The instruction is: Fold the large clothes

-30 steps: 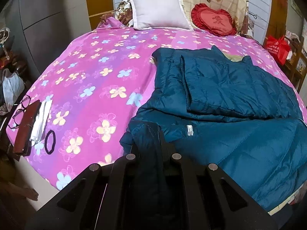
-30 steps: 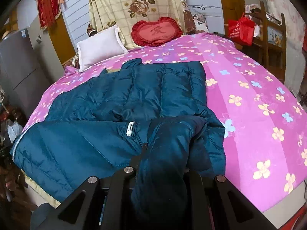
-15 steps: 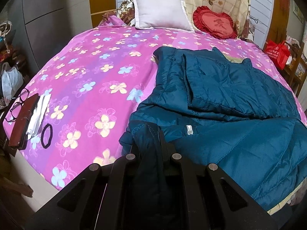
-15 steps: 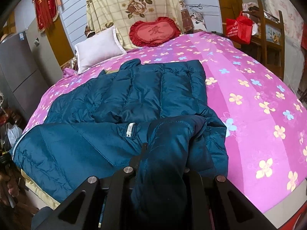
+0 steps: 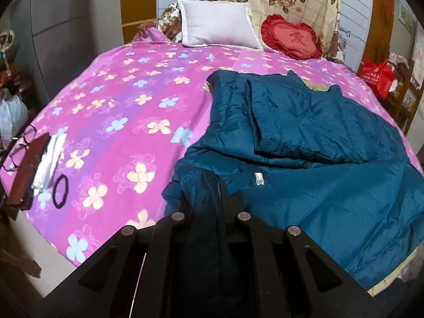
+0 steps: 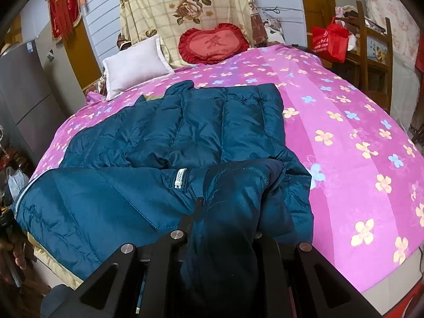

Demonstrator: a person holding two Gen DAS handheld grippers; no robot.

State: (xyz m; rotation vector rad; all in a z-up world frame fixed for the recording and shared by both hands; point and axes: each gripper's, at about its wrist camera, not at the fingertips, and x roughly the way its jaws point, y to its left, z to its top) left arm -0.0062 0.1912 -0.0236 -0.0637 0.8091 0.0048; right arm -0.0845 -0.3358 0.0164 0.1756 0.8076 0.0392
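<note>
A bed (image 5: 111,122) with a pink flowered cover fills both views, with a white pillow (image 5: 217,25) and a red heart cushion (image 5: 290,37) at the top of the frame against a rose-patterned quilt (image 6: 185,8). Along the left edge of the left view, glasses (image 5: 18,145), a dark case (image 5: 27,172), a white cloth (image 5: 49,164) and a black hair tie (image 5: 60,191) are noted on the cover. The jacket (image 5: 318,159), a teal padded garment, lies in the right half of the left view and across the centre-left of the right view, with its near part draped over the bed's front edge and a panel already turned in over its upper part. A zip end (image 6: 180,178) shows near the middle. The left gripper (image 5: 206,201) is closed narrow on a bunched fold of the jacket at lower centre of its frame; the right gripper (image 6: 228,212) is likewise clamped on a thick bundle of the jacket, which hides one finger. The step in hand is judged to be the lengthwise fold, with the near edge gripped at two corners and not yet carried over. For the next move, both corners would need to be lifted together and laid toward the top of the frame, level with each other, so that the slippery, bulky fabric is not skewed or dragged off the front edge.
</note>
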